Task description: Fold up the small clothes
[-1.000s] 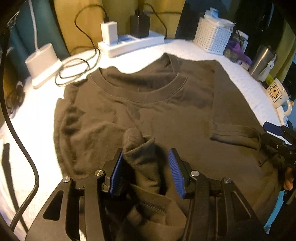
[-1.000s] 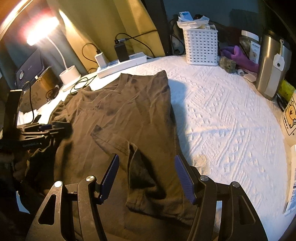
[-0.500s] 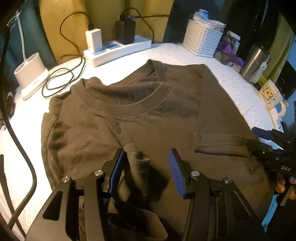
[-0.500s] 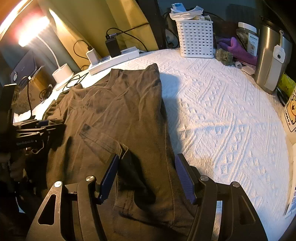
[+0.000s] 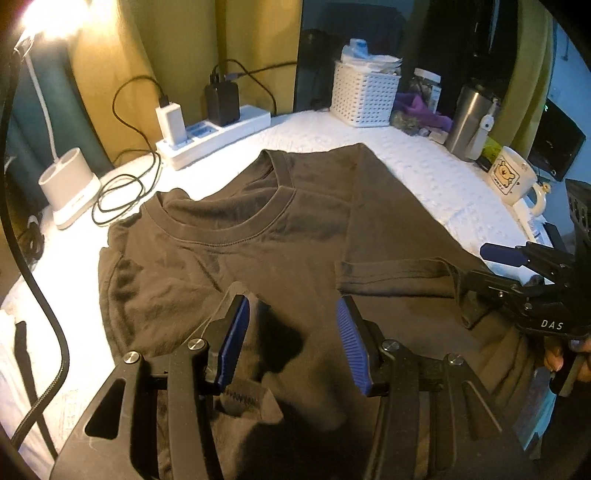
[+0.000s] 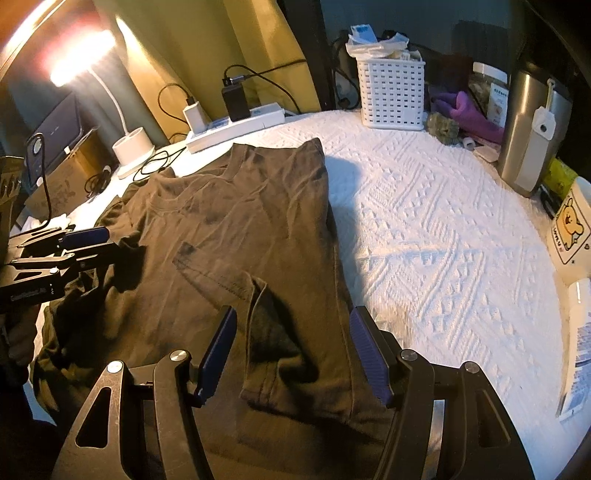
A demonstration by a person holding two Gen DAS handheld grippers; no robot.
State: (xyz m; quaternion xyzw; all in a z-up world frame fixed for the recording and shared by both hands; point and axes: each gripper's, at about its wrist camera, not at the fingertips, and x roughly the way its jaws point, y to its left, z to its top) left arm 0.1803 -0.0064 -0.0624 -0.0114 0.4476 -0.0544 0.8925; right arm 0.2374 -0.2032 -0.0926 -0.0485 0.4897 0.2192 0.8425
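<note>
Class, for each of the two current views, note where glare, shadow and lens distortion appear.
Left wrist view: lamp glare top left, gripper shadow darkens the t-shirt, edges curve. Right wrist view: lamp glare upper left, shirt's shadow on the white cloth, fisheye bend.

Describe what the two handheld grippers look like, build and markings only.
Both the left gripper and right gripper have black angular frames with cut-outs, silver pivot screws and ribbed blue finger pads. White "DAS" lettering marks the right one's side. A bare hand holds it.
</note>
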